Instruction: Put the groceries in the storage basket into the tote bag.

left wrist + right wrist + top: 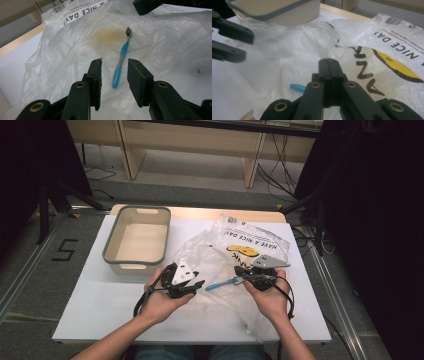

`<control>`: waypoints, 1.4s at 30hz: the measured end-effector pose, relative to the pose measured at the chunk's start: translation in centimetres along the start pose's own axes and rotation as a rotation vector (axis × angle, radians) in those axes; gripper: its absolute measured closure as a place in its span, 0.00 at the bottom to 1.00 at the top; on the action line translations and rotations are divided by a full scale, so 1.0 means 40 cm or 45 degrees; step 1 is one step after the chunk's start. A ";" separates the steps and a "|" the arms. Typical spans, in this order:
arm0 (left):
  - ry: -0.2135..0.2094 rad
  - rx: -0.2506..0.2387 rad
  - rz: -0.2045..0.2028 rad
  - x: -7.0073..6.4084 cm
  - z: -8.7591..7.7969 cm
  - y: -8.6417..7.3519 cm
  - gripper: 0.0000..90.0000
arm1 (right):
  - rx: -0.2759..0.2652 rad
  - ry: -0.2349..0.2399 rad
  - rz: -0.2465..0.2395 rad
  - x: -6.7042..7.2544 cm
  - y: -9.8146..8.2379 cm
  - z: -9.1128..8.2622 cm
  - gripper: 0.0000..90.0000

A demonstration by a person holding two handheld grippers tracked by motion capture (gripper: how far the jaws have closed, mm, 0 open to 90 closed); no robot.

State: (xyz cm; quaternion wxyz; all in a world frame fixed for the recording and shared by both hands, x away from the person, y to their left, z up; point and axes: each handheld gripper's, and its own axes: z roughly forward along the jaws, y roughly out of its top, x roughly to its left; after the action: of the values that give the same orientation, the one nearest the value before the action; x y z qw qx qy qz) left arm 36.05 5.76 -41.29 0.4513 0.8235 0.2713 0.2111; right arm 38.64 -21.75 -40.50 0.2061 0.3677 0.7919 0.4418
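Note:
A blue toothbrush (220,284) lies on the clear plastic bag (210,250) between my two grippers, bristles toward the right one. My left gripper (199,284) is open. In the left gripper view the toothbrush (122,52) handle end lies just beyond the gap between the jaws of the left gripper (113,67), and neither pad touches it. My right gripper (329,61) has its jaws together, and a fold of the bag (287,55) bunches up at their tips. Left of them a blue bit of the toothbrush (297,87) shows through hazy film.
A beige tub (111,240) with a grey rim stands empty at the back left of the white table top (90,300). The bag carries black lettering and a yellow smiley (242,251). Beyond the table lie floor, cables and wooden furniture.

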 end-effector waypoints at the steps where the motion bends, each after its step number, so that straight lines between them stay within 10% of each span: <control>1: 0.005 0.000 -0.001 0.005 -0.011 -0.005 0.70 | 0.013 0.006 -0.003 -0.001 -0.003 0.000 1.00; 15: 0.128 -0.054 -0.116 0.089 -0.043 -0.023 0.70 | 0.198 0.101 -0.027 -0.001 -0.050 0.008 1.00; 32: 0.168 0.358 -0.090 0.153 0.093 -0.070 0.87 | 0.400 0.230 -0.061 -0.004 -0.099 0.031 1.00; 38: 0.164 0.412 -0.097 0.152 0.091 -0.100 0.86 | 0.434 0.267 -0.063 0.003 -0.106 0.037 0.85; 42: 0.171 0.396 -0.091 0.151 0.076 -0.104 0.82 | 0.326 0.229 -0.033 -0.003 -0.089 0.012 0.75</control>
State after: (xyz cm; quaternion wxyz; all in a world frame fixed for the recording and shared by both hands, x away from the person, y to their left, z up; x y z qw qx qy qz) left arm 41.42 9.54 -45.77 0.3066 0.8572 0.3595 0.2049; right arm 37.60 -22.79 -43.78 0.0914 0.3394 0.8617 0.3658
